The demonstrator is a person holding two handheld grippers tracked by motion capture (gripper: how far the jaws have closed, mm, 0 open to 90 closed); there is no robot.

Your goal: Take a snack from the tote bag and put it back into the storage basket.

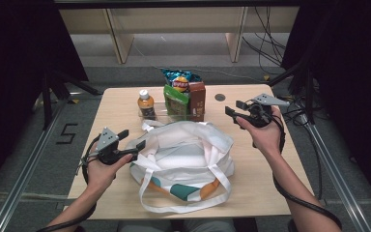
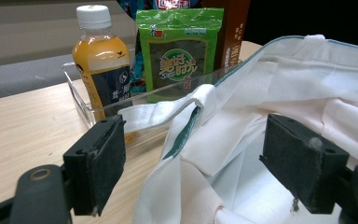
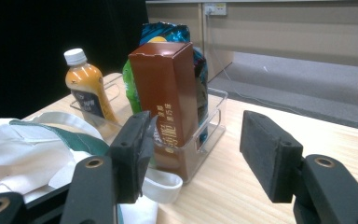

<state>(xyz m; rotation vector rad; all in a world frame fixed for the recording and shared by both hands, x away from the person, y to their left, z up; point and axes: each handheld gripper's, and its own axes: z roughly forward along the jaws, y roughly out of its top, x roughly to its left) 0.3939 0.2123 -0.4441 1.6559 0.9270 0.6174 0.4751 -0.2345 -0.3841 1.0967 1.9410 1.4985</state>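
- Two grippers are seen, both w/ jaws wide & nothing held: left gripper (image 1: 134, 139) is at the rim of the white tote bag (image 1: 183, 159), right gripper (image 1: 235, 109) is just beside the brown box (image 1: 197, 100).
- Bag lies slumped at table centre, mouth partly open toward the clear tray (image 3: 214, 112); tray stands behind it w/ the box, green seaweed pack (image 2: 179, 51), chip bag (image 1: 180, 79) & orange drink bottle (image 1: 146, 104).
- Risk 1: rim cloth (image 2: 242, 107) is limp & layered; a handle strap (image 2: 161, 112) may be pinched instead of the rim, so the mouth would not be held open.
- Risk 2: box is tall & narrow, packed close to the snacks; a skewed pinch may tip it or drag the tray along.
- Risk 3: bottle may be knocked if the tray shifts.
- Hard to make out: bag interior is folded over, contents cannot be told.
- Chip bag is mostly hidden behind pack & box.
- Tray walls are near-invisible in the high view.
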